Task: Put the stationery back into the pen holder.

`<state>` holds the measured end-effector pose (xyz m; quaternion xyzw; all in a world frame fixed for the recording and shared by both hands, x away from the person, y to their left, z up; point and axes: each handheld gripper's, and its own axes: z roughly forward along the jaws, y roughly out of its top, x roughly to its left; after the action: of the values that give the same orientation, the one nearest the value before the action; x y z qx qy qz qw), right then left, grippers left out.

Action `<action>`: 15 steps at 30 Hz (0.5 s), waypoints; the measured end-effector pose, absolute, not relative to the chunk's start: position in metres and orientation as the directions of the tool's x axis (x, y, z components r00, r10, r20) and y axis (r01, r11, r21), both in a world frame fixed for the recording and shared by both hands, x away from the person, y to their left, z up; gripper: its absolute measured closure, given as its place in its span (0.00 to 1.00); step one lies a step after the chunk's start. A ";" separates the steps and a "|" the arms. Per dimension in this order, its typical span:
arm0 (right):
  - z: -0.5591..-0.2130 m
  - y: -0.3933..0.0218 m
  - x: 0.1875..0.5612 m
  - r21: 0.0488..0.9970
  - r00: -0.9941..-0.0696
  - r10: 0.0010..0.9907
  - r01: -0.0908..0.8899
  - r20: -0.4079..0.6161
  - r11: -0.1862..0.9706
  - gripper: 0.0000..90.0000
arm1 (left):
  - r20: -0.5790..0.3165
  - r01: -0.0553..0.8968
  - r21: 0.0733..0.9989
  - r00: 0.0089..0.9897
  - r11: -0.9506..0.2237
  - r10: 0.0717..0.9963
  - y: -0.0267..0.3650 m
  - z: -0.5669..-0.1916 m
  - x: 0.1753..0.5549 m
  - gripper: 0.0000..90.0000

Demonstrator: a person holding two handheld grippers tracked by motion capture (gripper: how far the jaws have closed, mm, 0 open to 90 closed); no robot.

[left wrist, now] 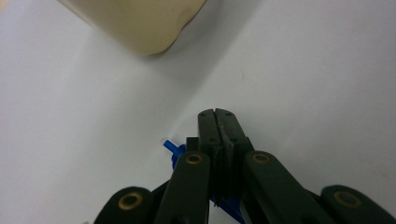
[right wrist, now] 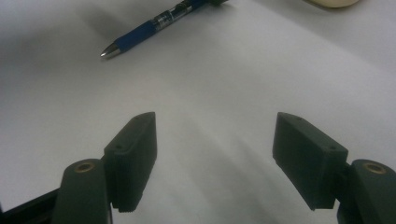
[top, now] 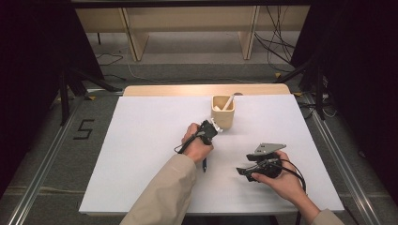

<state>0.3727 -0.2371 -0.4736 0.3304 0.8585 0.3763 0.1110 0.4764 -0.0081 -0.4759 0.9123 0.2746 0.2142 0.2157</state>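
At the near edge of the white table (top: 141,178), the right gripper (top: 248,171) is held idle, jaws wide and empty. Farther in, a blue pen (right wrist: 154,27) is clamped in the closed left gripper (left wrist: 218,122), apparently for dropping into the beige cup (top: 222,112) just beyond, where a white utensil (top: 228,101) already leans.

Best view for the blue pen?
Right gripper view: the pen shows tip, blue grip and clear barrel, lying on the table. High view: a dark sliver under the left hand. Left gripper view: blue bits behind the shut gripper.
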 end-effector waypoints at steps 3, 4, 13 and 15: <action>-0.474 -0.237 0.373 0.719 -0.759 0.648 0.482 0.057 0.502 0.35 | 0.273 0.422 0.501 0.751 -0.756 0.601 -0.004 -0.475 0.477 1.00; -0.474 -0.237 0.373 0.720 -0.762 0.646 0.479 0.056 0.502 0.35 | 0.269 0.427 0.506 0.748 -0.750 0.607 -0.003 -0.476 0.478 1.00; -0.474 -0.237 0.372 0.718 -0.760 0.648 0.483 0.058 0.502 0.35 | 0.281 0.450 0.459 0.745 -0.766 0.605 0.009 -0.473 0.479 1.00; -0.474 -0.237 0.372 0.717 -0.760 0.647 0.483 0.058 0.503 0.35 | 0.276 0.457 0.460 0.741 -0.761 0.612 0.012 -0.473 0.478 1.00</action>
<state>0.3719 -0.2368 -0.4738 0.3287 0.8599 0.3749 0.1097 0.4780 0.0123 -0.4732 0.9146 0.2923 0.2097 0.1847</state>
